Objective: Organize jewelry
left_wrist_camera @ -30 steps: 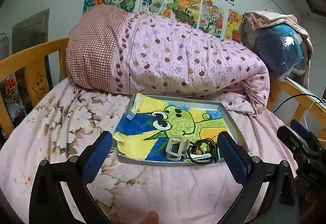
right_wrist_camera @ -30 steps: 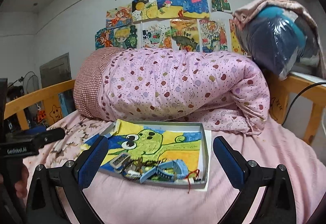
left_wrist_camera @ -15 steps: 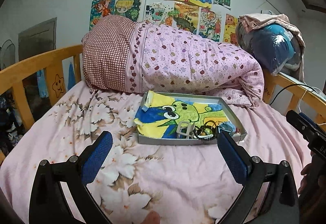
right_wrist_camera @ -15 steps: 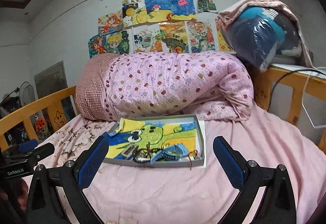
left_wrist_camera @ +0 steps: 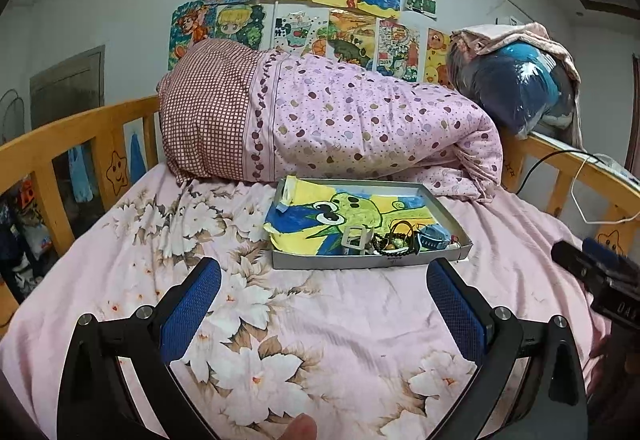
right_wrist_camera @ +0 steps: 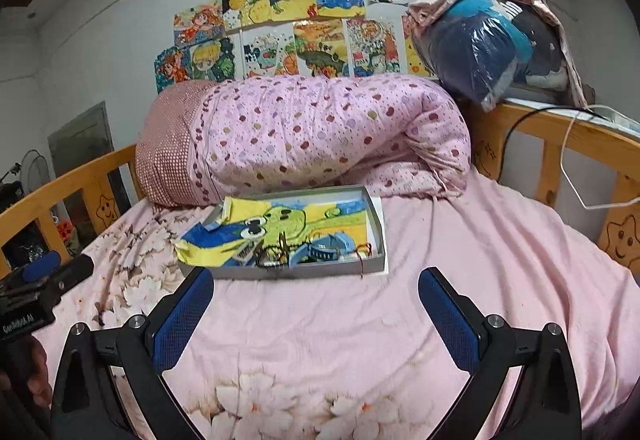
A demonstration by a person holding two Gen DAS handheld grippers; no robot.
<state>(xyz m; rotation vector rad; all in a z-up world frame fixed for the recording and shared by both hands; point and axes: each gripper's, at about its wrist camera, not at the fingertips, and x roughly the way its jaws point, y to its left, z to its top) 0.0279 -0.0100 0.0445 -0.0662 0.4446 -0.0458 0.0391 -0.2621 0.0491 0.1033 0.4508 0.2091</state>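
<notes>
A shallow grey tray (left_wrist_camera: 360, 262) (right_wrist_camera: 376, 215) lined with a green-frog drawing lies on the pink bed. Jewelry is piled at its near edge: a pale square clasp (left_wrist_camera: 354, 238), dark bead bracelets (left_wrist_camera: 394, 244) (right_wrist_camera: 272, 258) and a blue watch (left_wrist_camera: 434, 240) (right_wrist_camera: 330, 244). My left gripper (left_wrist_camera: 324, 298) hangs open over the bedsheet, well short of the tray, with nothing between its blue pads. My right gripper (right_wrist_camera: 316, 300) is open too, empty, just short of the tray's near wall. Each gripper shows at the edge of the other's view.
A rolled pink dotted quilt (left_wrist_camera: 360, 127) lies right behind the tray. Wooden bed rails (left_wrist_camera: 60, 143) (right_wrist_camera: 580, 135) run along both sides. A blue bundle in plastic (right_wrist_camera: 488, 51) rests on the right rail, with cables (right_wrist_camera: 572, 175) hanging there. Drawings cover the wall.
Both grippers have pulled back from the tray, which now looks smaller and farther off. Both stay open and empty. The jewelry has not moved.
</notes>
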